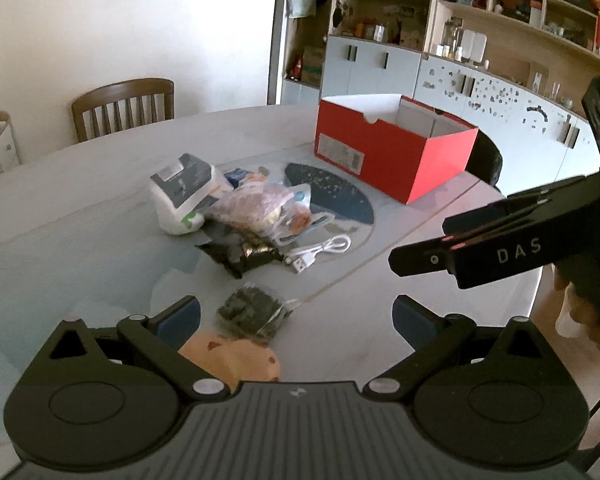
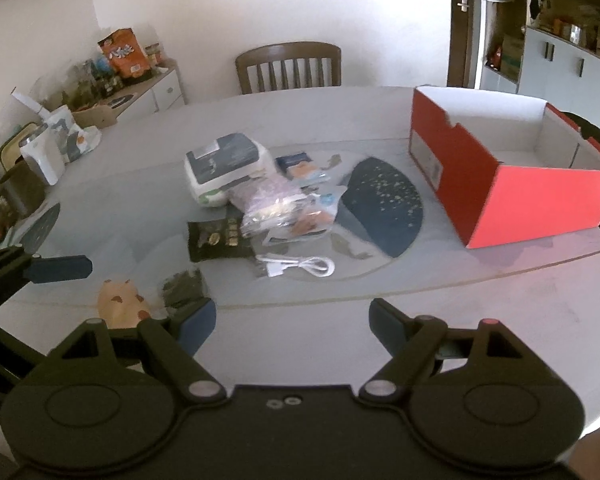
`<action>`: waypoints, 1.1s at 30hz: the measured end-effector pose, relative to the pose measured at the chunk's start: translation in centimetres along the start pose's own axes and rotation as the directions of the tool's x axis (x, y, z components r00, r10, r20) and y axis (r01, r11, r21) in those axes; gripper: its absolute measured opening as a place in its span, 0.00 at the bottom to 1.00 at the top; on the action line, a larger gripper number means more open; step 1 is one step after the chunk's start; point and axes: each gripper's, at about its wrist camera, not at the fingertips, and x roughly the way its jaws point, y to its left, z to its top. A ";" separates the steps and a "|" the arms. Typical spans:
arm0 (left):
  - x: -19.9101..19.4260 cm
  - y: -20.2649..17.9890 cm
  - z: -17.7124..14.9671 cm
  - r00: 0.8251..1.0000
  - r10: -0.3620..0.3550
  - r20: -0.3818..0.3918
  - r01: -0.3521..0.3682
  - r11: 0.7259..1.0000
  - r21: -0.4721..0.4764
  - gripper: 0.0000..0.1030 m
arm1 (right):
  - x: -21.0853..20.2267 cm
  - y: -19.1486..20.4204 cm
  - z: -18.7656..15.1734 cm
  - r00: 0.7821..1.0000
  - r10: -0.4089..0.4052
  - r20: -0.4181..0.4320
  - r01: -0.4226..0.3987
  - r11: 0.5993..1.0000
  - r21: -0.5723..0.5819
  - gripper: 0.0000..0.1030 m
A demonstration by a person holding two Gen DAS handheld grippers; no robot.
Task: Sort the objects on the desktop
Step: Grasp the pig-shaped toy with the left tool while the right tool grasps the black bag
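Observation:
A pile lies mid-table: a white tissue pack [image 1: 184, 192] [image 2: 224, 168], a clear snack bag [image 1: 260, 208] [image 2: 276, 204], a black packet [image 1: 244, 256] [image 2: 216, 240] and a white USB cable [image 1: 320, 252] [image 2: 300, 266]. Nearer me sit a small dark packet [image 1: 252, 312] [image 2: 182, 286] and an orange biscuit-like toy [image 1: 236, 360] [image 2: 120, 300]. An open red shoebox [image 1: 396, 152] [image 2: 512, 184] stands at the right. My left gripper [image 1: 296, 320] is open just above the dark packet and toy. My right gripper [image 2: 292, 324] is open over bare table, holding nothing.
The round grey table [image 2: 420, 340] has a dark oval mat [image 2: 384, 204] beside the pile. A wooden chair [image 2: 288, 66] stands at the far side. A cluttered side cabinet [image 2: 100, 92] is at the left, and shelving [image 1: 500, 40] lines the right wall.

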 end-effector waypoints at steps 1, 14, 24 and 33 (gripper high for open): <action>0.2 0.2 -0.3 1.000 0.009 -0.005 -0.009 1.000 0.001 1.00 | 0.2 0.3 0.0 1.000 0.002 -0.002 -0.002 1.000 -0.008 0.81; 0.8 1.9 -1.8 0.998 0.063 0.002 -0.063 0.998 0.009 1.00 | 2.9 3.1 0.3 0.999 0.035 -0.025 -0.036 0.998 -0.051 0.81; 1.7 2.5 -2.4 0.996 0.083 -0.015 -0.082 0.996 0.034 1.00 | 4.6 4.8 0.7 0.999 0.030 -0.038 -0.033 0.997 -0.075 0.81; 2.8 2.3 -3.0 0.997 0.067 -0.043 -0.065 0.997 0.044 1.00 | 6.3 6.4 1.1 0.998 0.002 -0.060 -0.009 0.993 -0.114 0.81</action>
